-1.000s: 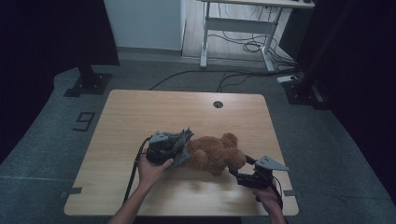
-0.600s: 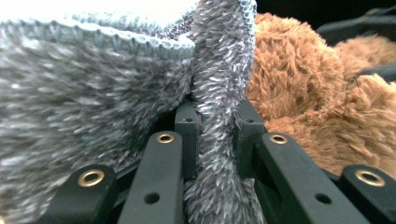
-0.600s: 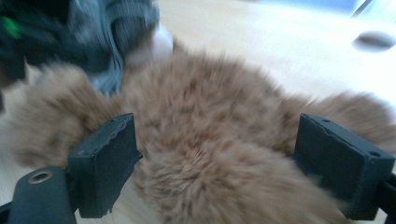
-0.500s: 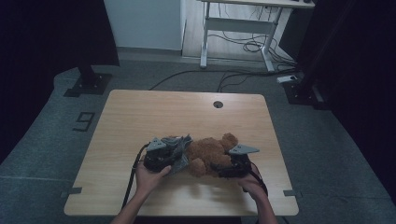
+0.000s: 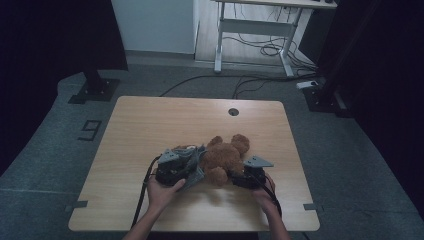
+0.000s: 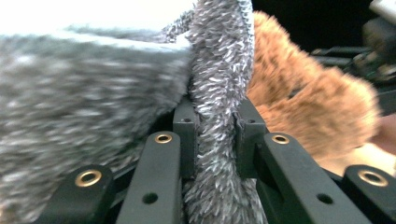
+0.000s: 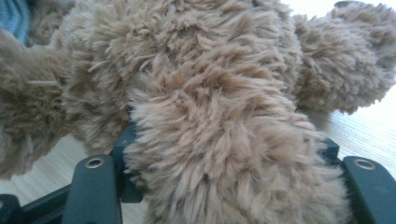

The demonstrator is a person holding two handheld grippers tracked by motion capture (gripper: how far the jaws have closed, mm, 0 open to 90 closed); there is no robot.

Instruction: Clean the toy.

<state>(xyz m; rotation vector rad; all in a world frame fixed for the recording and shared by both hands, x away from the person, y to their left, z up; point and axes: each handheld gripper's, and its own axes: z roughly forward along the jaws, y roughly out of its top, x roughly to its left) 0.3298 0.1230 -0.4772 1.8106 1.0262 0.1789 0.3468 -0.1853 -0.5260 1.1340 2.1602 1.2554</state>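
Grey carpet is spreading round a pale wooden table [image 5: 150,130], and a figure that reads as a 9 [image 5: 90,131] is marked in tape on the floor beside the table's left edge; it is the sole writing I can make out. Behind, a white desk frame [image 5: 250,30] is standing over loose cables.

Near the table's front edge a brown teddy bear [image 5: 225,157] is lying with its head pointing away from the person. A grey fluffy cloth [image 5: 192,162] is bunching against the bear's left side, touching it.

The left gripper [image 5: 187,167] is coming in from the left and is pinching a fold of the grey cloth [image 6: 215,116] between nearly closed jaws; in the left gripper view the fold is running straight up through the narrow gap, with the bear [image 6: 303,102] just beyond it to the right.

The right gripper [image 5: 237,177] is sitting just beside the bear's lower right. Its jaws have just been closing, and one thick furry limb of the bear [image 7: 219,158] is sitting between them, filling the gap from one jaw to the other, so the pads are pressing into the fur on both sides.
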